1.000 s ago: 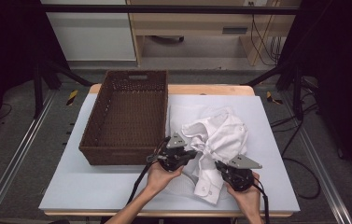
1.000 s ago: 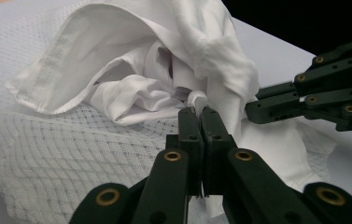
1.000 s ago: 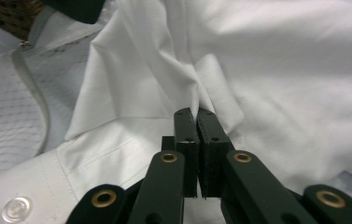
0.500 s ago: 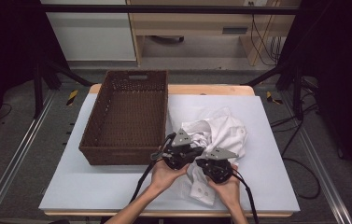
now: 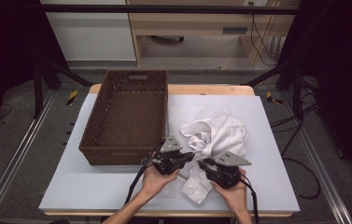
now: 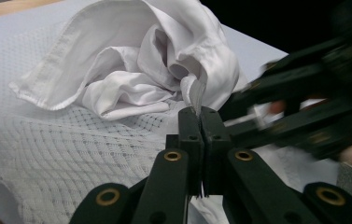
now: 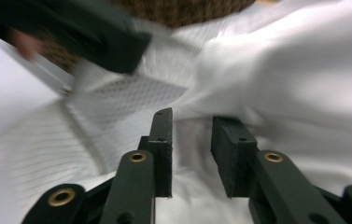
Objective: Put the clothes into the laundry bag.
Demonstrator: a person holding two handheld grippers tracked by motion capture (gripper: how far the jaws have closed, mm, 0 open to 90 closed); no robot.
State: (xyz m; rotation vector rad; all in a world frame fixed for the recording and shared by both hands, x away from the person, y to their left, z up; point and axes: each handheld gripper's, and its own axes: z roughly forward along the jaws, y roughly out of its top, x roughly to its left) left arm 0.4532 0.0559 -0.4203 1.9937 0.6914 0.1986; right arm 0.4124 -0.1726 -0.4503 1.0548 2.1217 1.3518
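Note:
A crumpled white garment [image 5: 220,135] lies on the table, right of a brown wicker basket [image 5: 127,112]. My left gripper [image 5: 190,156] sits at the garment's near edge. In the left gripper view it [image 6: 197,114] is shut on a thin fold of the white cloth [image 6: 141,70], which rises from between its tips. My right gripper [image 5: 205,164] is just right of it, over the garment's front part. Its jaws have just been opening and stand apart [image 7: 192,123]. White cloth [image 7: 304,84] lies beyond and under the gap, and the pads do not press on it.
The basket is empty and stands at the table's left-centre, its near wall [image 5: 117,156] close to my left hand. The white tabletop [image 5: 85,186] reaches left and toward the front edge. Cables trail from both grippers back along the forearms.
The right gripper has moved left, close up to the left gripper, and its jaws have parted. The left gripper has stayed shut on the cloth, almost in place.

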